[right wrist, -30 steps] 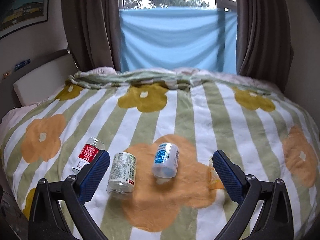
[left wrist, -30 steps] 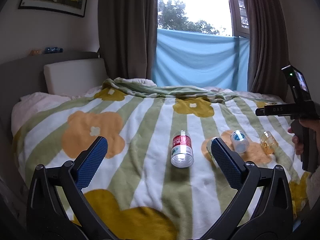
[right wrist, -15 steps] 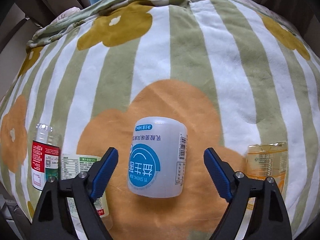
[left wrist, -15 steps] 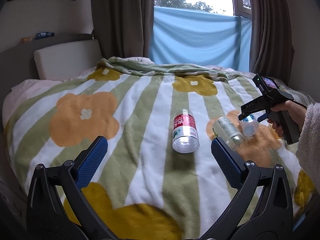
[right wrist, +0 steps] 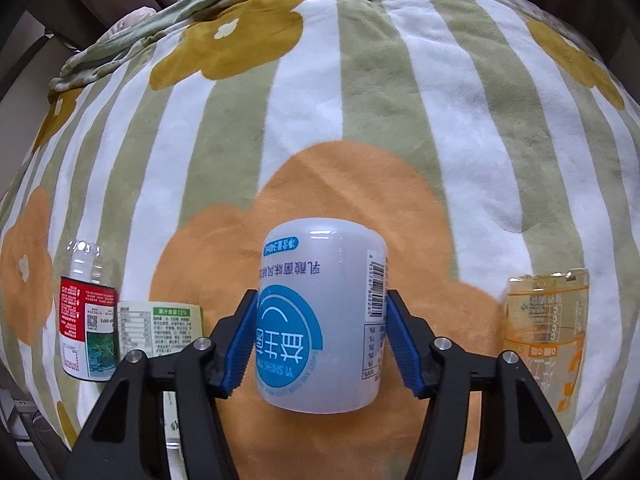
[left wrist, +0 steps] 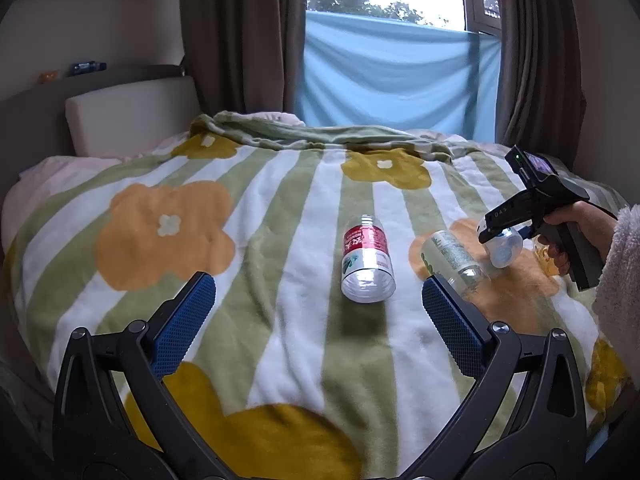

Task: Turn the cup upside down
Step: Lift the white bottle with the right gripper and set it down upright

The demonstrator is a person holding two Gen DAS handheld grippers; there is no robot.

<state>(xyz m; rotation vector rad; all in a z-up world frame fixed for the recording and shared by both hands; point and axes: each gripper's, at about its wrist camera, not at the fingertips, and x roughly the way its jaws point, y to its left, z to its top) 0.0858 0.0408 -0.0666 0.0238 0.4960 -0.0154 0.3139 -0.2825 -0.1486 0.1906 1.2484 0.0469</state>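
Observation:
A white plastic cup (right wrist: 320, 320) with a blue round label lies on its side on the flowered blanket (right wrist: 360, 100), closed end pointing away from the camera. My right gripper (right wrist: 322, 320) is shut on it, one blue pad pressed against each side. In the left wrist view the same cup (left wrist: 507, 249) shows under the right gripper (left wrist: 496, 236), which a hand holds at the right. My left gripper (left wrist: 318, 292) hangs open over the near part of the bed with nothing between its fingers. Whether the cup is off the blanket, I cannot tell.
A red-labelled clear bottle (left wrist: 366, 260) and a green-labelled bottle (left wrist: 452, 258) lie left of the cup. An orange see-through cup (right wrist: 548, 328) lies to its right. Behind are a folded blanket edge (left wrist: 320, 132), a headboard, curtains and a window.
My right gripper dropped close to the white cup and its jaws went from wide open to shut on it. The left gripper stayed open and shifted only slightly.

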